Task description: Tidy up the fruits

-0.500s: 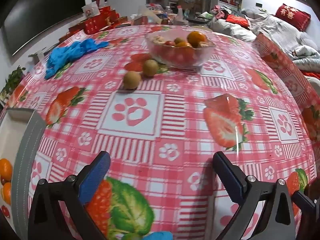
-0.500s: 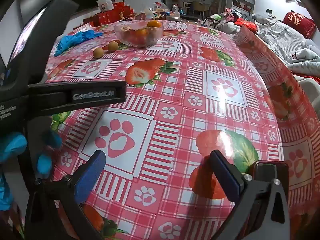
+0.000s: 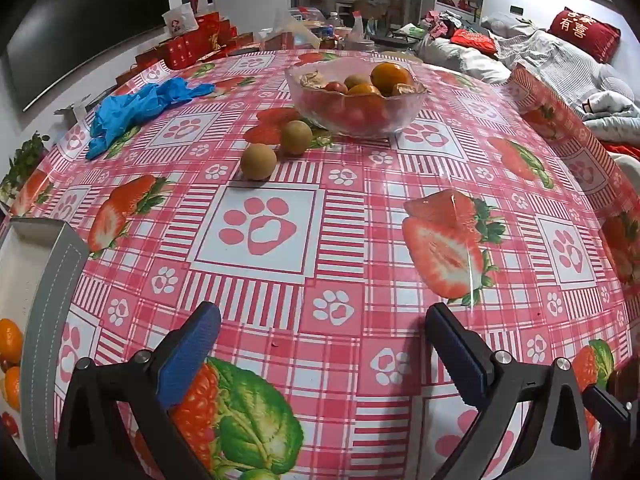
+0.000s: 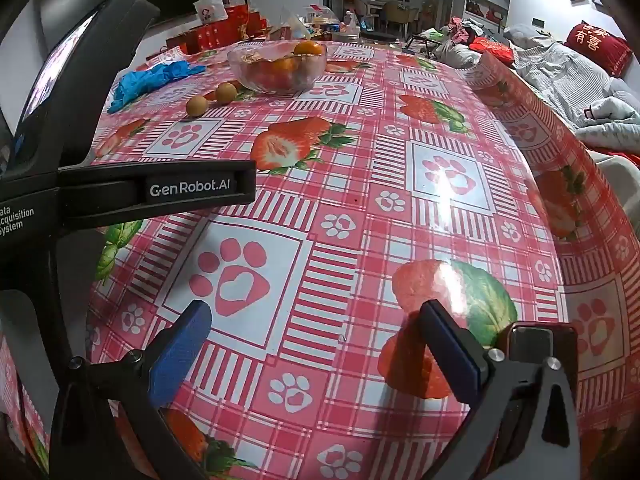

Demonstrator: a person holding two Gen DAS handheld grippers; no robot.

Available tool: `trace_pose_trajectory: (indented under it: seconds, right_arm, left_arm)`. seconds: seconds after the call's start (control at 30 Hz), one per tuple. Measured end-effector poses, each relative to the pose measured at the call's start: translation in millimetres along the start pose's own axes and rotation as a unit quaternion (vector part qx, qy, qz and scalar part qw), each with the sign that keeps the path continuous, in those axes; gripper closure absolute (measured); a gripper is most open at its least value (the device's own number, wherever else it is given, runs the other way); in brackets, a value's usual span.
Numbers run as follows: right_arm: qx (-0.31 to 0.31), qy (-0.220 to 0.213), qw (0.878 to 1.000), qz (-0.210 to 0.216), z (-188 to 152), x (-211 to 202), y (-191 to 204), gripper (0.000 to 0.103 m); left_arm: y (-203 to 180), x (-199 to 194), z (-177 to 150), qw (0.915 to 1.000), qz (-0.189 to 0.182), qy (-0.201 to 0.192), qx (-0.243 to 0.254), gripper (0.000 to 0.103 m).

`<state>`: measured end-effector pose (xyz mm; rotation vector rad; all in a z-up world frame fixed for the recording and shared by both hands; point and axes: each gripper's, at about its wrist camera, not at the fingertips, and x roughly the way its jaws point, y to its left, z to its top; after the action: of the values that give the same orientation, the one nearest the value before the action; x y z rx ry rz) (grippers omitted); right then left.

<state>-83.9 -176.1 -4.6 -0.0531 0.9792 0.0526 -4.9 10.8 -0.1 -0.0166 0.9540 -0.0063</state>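
A glass bowl [image 3: 404,114] [image 4: 314,68] at the far side of the table holds oranges, small red fruits and brownish ones. Two round brown fruits [image 3: 258,161] [image 3: 296,137] lie loose on the cloth just left of the bowl, seen also as the nearer fruit [image 4: 196,105] and the farther fruit [image 4: 226,92]. A grey-rimmed tray [image 3: 38,320] with oranges sits at the left edge. My left gripper [image 3: 320,344] hangs open over bare cloth, well short of the fruits. My right gripper [image 4: 312,340] is open too, nothing between its fingers.
Blue gloves [image 3: 136,106] lie crumpled at the far left of the table. Red boxes [image 3: 192,44] and clutter line the far edge. The left gripper's black body [image 4: 120,192] fills the left of the right wrist view. A sofa with bedding [image 3: 560,60] stands to the right.
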Motion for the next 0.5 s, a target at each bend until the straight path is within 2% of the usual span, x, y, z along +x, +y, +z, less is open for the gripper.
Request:
trace_pose_trajectory:
  seconds: [0.5]
  right_arm:
    - [0.0,0.0,1.0,0.0,0.0,0.1,0.5,0.0]
  left_arm:
    - [-1.6,0.5,0.7,1.0,0.0,0.0,0.0,0.0]
